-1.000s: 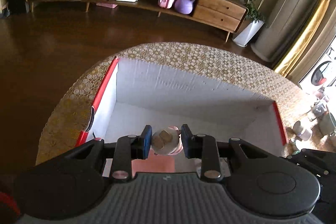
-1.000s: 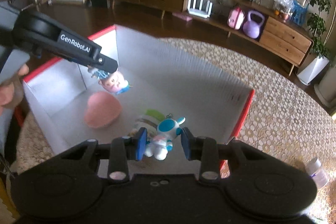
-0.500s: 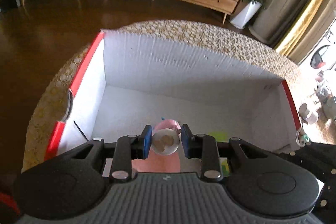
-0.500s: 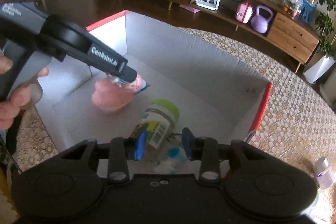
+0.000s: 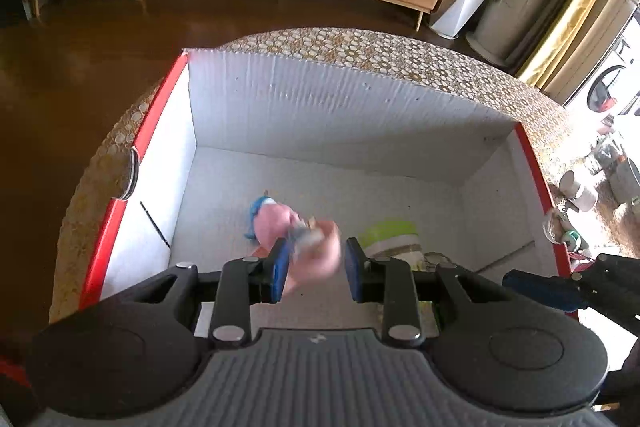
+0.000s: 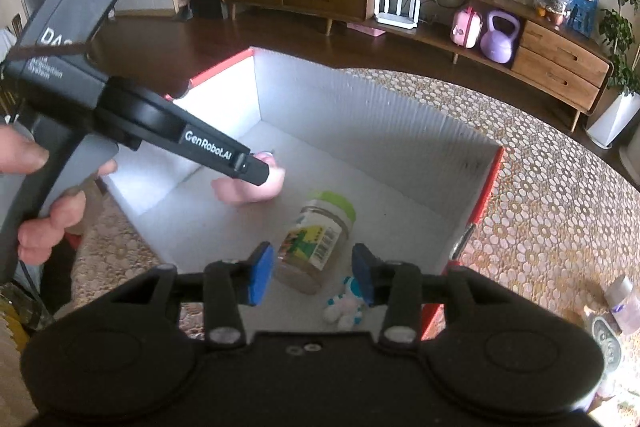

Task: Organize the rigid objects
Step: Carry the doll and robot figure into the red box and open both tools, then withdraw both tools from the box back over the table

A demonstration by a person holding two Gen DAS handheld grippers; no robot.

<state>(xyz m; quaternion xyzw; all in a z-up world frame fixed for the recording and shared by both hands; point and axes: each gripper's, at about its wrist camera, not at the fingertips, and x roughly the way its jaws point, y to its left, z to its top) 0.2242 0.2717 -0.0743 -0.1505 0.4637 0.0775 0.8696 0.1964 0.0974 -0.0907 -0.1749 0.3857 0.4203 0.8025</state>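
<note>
A white box with red rims (image 5: 344,115) (image 6: 360,131) stands on the patterned table. My left gripper (image 5: 315,269) is open above it; a small pink figure (image 5: 280,223) is blurred just below its fingertips, by a pink toy (image 6: 256,185) on the box floor. My right gripper (image 6: 312,277) is open above the box. A blue and white figure (image 6: 346,303) lies on the floor below it, next to a jar with a green lid (image 6: 320,239) (image 5: 390,239) lying on its side.
The left gripper's body (image 6: 120,107) reaches into the box from the left. Small bottles and cups (image 5: 576,189) (image 6: 620,303) stand on the table right of the box. A wooden sideboard (image 6: 400,7) lines the far wall.
Both grippers opened. The blue and white figure dropped from the right gripper to the box floor. The pink figure left the left gripper's pads and is falling or lying below them.
</note>
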